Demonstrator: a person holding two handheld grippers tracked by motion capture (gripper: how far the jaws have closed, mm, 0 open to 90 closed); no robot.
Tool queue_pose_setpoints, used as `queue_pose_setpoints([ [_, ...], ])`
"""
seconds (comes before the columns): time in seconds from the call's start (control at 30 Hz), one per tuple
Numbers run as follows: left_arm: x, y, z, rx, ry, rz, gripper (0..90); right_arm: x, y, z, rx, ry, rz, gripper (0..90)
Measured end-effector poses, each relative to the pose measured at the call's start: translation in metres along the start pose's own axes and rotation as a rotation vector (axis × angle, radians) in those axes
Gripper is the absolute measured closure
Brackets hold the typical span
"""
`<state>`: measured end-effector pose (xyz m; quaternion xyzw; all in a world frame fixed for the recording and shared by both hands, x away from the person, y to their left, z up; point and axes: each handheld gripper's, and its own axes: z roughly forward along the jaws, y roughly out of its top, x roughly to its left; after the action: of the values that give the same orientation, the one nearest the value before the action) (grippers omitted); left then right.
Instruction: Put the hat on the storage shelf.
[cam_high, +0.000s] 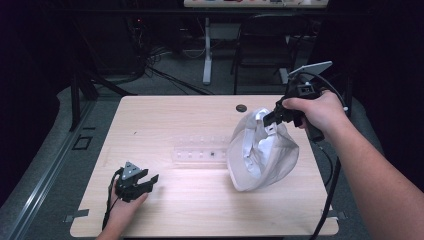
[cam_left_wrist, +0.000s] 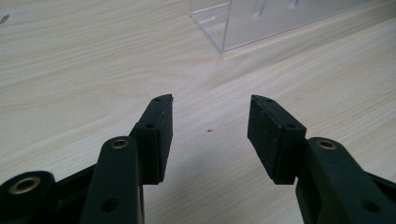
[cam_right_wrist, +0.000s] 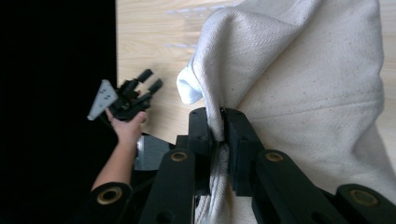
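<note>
We see the cream cloth bag (cam_high: 262, 150) hanging over the right part of the table (cam_high: 165, 120), pinched at its rim by the right gripper (cam_high: 270, 118). A clear plastic rack (cam_high: 200, 151), possibly holding tubes, lies beside it. The left gripper (cam_high: 148, 181) rests open near the front edge.

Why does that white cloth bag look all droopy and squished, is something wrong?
Nothing looks broken or spilled. The cloth bag droops because the right gripper pinches one bunched fold near its top, so the rest hangs crumpled onto the table. The left gripper is open, holding nothing.

Cloth bag (cam_high: 262, 152) hangs right of clear tray (cam_high: 200, 151) on table (cam_high: 200, 210).
</note>
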<state>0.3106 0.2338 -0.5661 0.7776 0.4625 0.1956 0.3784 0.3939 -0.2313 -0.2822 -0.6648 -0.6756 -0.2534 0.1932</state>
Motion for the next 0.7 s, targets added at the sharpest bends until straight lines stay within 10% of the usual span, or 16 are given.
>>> queue_pose_setpoints([
  [0.7, -0.002, 0.0, 0.001, 0.006, -0.001, 0.003, 51.0, -0.005, 0.027, -0.009, -0.127, 0.185, 0.057, 82.2],
])
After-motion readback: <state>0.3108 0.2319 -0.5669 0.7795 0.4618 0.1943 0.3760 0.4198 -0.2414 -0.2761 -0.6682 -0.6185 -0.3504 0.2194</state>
